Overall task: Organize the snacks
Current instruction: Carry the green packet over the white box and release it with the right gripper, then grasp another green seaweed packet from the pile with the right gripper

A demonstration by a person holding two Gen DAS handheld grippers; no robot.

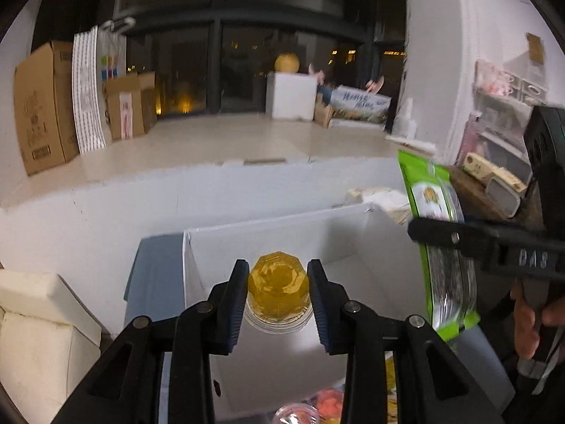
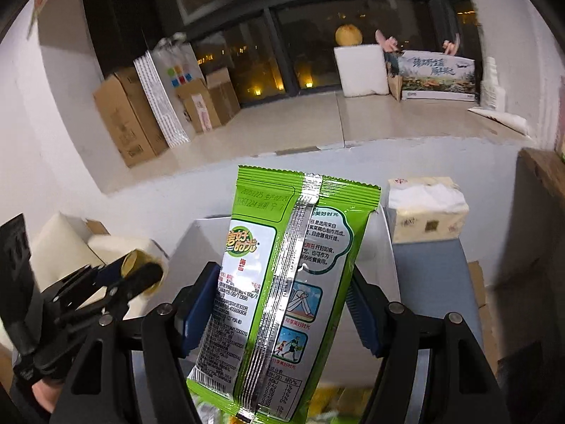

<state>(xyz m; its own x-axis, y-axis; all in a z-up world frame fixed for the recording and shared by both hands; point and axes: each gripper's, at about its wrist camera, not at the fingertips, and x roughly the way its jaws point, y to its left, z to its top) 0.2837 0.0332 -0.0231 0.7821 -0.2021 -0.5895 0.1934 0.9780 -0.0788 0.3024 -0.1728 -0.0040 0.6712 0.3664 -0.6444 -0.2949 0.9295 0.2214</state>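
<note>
My left gripper (image 1: 278,289) is shut on a yellow jelly cup (image 1: 278,284) and holds it over an open white box (image 1: 268,236). My right gripper (image 2: 282,304) is shut on a green snack packet (image 2: 282,282), held upright above the same white box (image 2: 385,233). In the left wrist view the right gripper (image 1: 438,233) and its green packet (image 1: 441,247) hang at the box's right side. In the right wrist view the left gripper (image 2: 141,272) with the yellow cup (image 2: 136,263) is at the left.
More snack cups (image 1: 310,410) lie below the box's near edge. A tissue pack (image 2: 425,212) sits right of the box. A foam block (image 1: 39,321) is at the left. Cardboard boxes (image 1: 46,106) stand on a ledge behind. A wooden shelf (image 1: 491,190) is at the right.
</note>
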